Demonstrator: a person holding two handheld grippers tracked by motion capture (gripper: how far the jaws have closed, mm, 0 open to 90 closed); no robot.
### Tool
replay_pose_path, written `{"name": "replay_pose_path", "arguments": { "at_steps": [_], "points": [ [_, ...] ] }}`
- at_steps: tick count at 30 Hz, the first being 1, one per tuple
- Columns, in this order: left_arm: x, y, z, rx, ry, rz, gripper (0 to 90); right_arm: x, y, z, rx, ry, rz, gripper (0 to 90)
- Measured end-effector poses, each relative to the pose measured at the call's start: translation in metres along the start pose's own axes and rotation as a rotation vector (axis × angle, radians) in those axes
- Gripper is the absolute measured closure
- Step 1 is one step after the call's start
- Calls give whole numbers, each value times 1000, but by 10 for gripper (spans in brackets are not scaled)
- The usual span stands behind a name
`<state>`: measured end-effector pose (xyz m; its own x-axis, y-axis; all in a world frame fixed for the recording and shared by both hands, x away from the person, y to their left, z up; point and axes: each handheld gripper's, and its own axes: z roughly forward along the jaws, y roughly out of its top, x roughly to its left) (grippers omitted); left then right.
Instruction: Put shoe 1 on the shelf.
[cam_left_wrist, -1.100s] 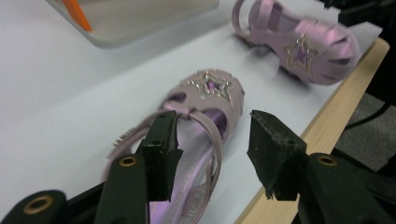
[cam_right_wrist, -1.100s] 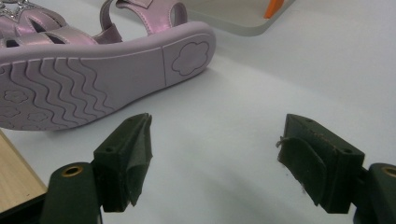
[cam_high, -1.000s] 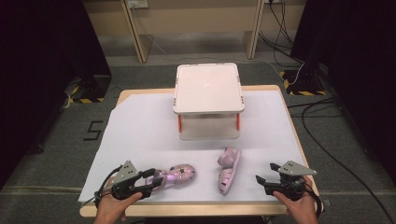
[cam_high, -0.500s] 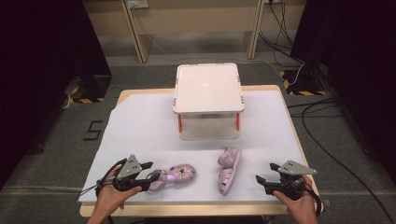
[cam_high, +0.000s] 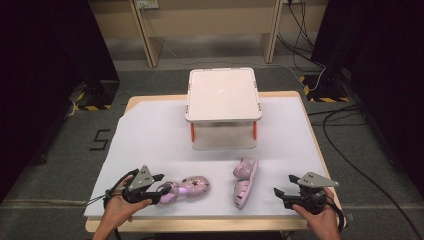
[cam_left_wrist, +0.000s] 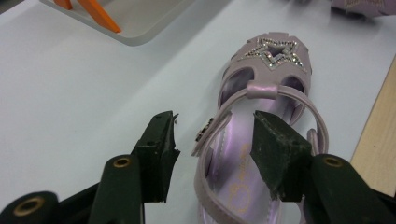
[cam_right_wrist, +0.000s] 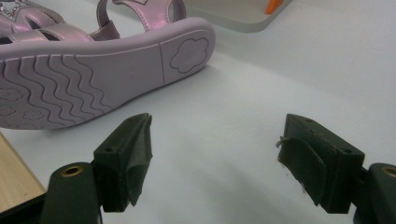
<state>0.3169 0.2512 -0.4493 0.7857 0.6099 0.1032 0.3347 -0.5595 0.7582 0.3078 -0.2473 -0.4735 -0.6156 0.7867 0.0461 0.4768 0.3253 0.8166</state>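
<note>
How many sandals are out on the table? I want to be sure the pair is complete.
2. One sandal lies upright at the left tool, its side strap between the open jaws. The other sandal lies on its side near the table's middle, left of the right tool.

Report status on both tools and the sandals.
Left tool open, straddling the upright sandal's side strap, no grip. Right tool open, empty, short of the sandal on its side. Nothing blocking.

Two sandals (cam_high: 189, 189) (cam_high: 245, 182) side by side before box (cam_high: 223, 95).
</note>
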Motion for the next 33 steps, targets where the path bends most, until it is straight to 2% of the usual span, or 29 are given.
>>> {"name": "replay_pose_path", "arguments": {
  "at_steps": [6, 7, 8, 9, 10, 14, 17, 22, 26, 33],
  "points": [
    [-5, 5, 17, 31, -34, 32, 486, 0, 0, 0, 0, 0, 0, 255],
    [-6, 6, 20, 23, -14, 42, 560, 1, 0, 0, -4, 2, 2, 254],
    [-6, 6, 20, 23, -14, 42, 621, 1, 0, 0, -4, 2, 2, 254],
    [-5, 6, 20, 5, -11, 25, 621, 1, 1, 0, -4, 3, 1, 255],
    [-5, 7, 19, -3, -11, 14, 664, 1, 0, -1, -5, 4, 0, 254],
    [-8, 7, 18, -39, -6, -3, 761, 0, 0, -1, -5, 4, -4, 255],
    [-11, 12, 15, -88, -6, -41, 789, 1, 1, -1, -6, 2, -6, 255],
    [-9, 26, 3, -172, 41, -105, 806, 1, 1, 0, -5, 2, -5, 255],
    [-8, 35, -6, -205, 55, -98, 808, 1, 2, 1, -6, 4, -8, 255],
    [-8, 50, -23, -267, 53, -114, 808, 1, 3, 3, -7, 10, -13, 255]
  ]
}}
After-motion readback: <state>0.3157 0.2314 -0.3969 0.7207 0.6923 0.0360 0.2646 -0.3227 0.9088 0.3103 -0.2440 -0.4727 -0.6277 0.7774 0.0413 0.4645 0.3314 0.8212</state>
